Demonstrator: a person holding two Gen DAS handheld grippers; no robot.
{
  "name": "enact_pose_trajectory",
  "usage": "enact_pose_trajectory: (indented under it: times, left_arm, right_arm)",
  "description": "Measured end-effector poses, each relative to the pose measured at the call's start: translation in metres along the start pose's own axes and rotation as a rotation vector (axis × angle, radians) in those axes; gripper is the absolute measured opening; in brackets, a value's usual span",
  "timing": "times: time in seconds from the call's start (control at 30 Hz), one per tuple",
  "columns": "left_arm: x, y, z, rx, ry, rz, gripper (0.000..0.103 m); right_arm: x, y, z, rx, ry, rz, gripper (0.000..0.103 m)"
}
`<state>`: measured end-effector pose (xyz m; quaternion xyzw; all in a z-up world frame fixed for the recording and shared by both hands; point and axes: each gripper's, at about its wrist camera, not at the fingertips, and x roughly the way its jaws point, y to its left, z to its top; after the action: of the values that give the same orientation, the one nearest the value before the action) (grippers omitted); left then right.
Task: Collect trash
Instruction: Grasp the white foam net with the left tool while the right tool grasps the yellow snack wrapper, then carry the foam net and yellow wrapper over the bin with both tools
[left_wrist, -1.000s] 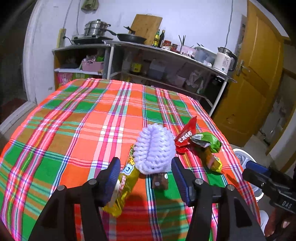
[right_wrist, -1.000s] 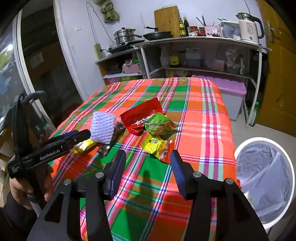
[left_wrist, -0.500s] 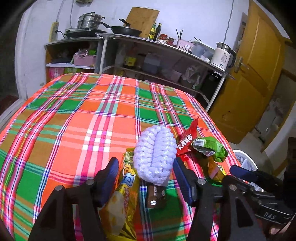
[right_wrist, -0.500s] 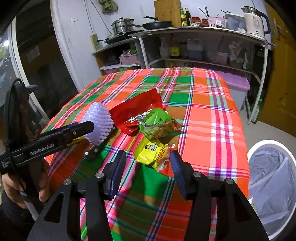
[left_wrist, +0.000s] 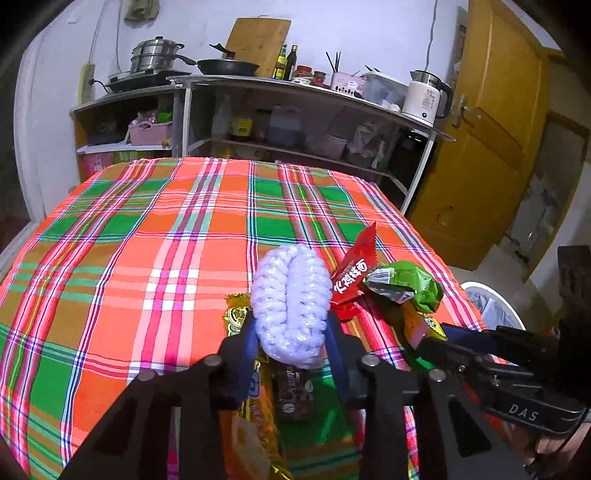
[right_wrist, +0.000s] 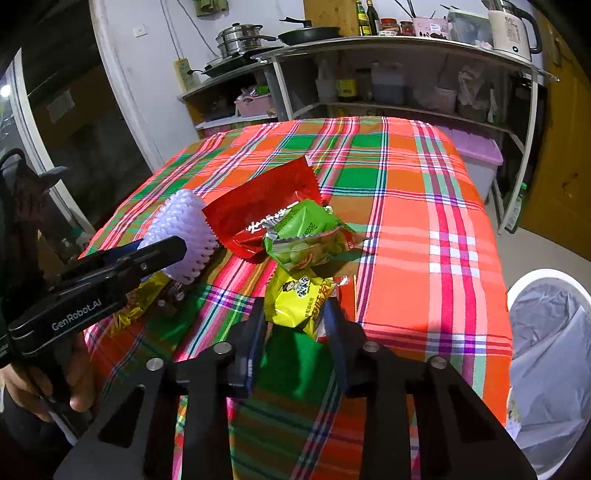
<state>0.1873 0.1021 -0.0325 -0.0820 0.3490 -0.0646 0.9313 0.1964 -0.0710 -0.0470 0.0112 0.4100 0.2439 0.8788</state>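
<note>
Left gripper (left_wrist: 290, 339) is closing around the white foam net (left_wrist: 291, 304) at frame centre; right gripper (right_wrist: 295, 321), open, is straddling the yellow packet (right_wrist: 299, 299).

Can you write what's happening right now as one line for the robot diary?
left hand-held gripper: around foam net | right hand-held gripper: open at yellow packet | bin: beside table

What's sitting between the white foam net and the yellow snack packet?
The red wrapper and green packet, seen from the right wrist.
</note>
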Motion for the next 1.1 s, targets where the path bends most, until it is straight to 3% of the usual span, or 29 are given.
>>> enact_pose_trajectory:
  times: [0.17,0.67,1.1]
  left_arm:
    - [-0.008,-0.003,-0.003,0.002,-0.015,0.0,0.027]
    - [-0.057,-0.027,-0.018,0.029,-0.066,-0.027,0.026]
    - [-0.079,-0.078,-0.024,0.095,-0.081,-0.085,0.026]
  right_arm:
    - [-0.005,-0.001,0.0,-0.002,-0.011,0.001,0.025]
    - [-0.047,-0.003,-0.017,0.003,-0.063,0.016,0.024]
    - [-0.097,-0.026,-0.028,0.053,-0.146,-0.024,0.024]
